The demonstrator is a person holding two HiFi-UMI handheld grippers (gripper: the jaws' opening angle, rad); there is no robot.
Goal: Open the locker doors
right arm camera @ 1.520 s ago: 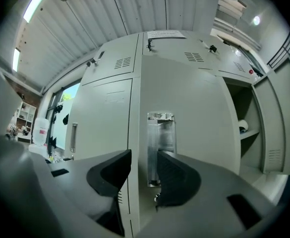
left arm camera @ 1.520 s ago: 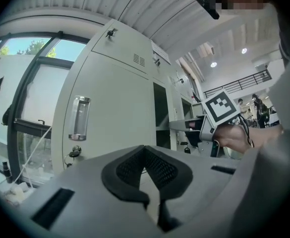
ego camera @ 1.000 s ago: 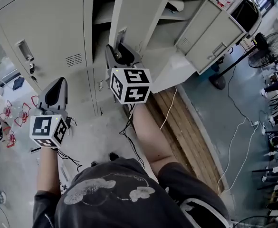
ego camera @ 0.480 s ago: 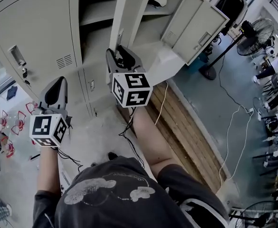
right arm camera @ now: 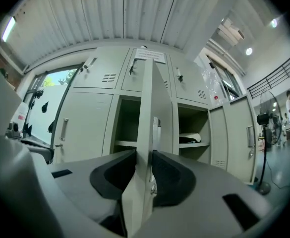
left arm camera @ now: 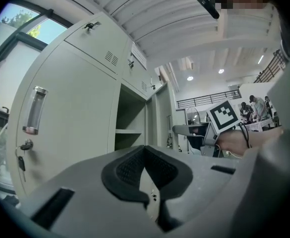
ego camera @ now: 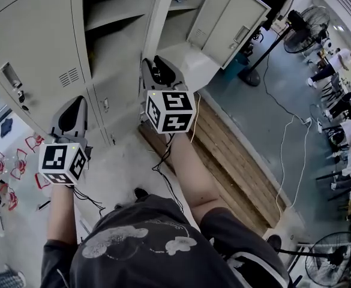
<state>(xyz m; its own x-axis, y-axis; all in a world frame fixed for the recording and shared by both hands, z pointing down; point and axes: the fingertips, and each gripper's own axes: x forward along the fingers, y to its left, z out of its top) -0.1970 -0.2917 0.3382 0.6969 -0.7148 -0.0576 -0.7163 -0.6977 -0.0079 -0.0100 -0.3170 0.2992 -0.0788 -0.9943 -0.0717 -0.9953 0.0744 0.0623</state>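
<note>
The left tongs [left arm camera: 145, 168] are clenched with nothing between them. They point at the closed locker door [left arm camera: 70, 128] in the left half of the left gripper view, its handle [left arm camera: 34, 110] and dangling key [left arm camera: 20, 155] at far left. That hand is nearer it.

The right tongs [right arm camera: 144, 168] have just been closing and grasp the free edge of an open door [right arm camera: 145, 113]. This door stands edge-on at frame centre, its long axis upright. Swinging it wider likely comes next.

A paper notice [right arm camera: 150, 55] at top centre is too small to read. No brand is legible.
</note>
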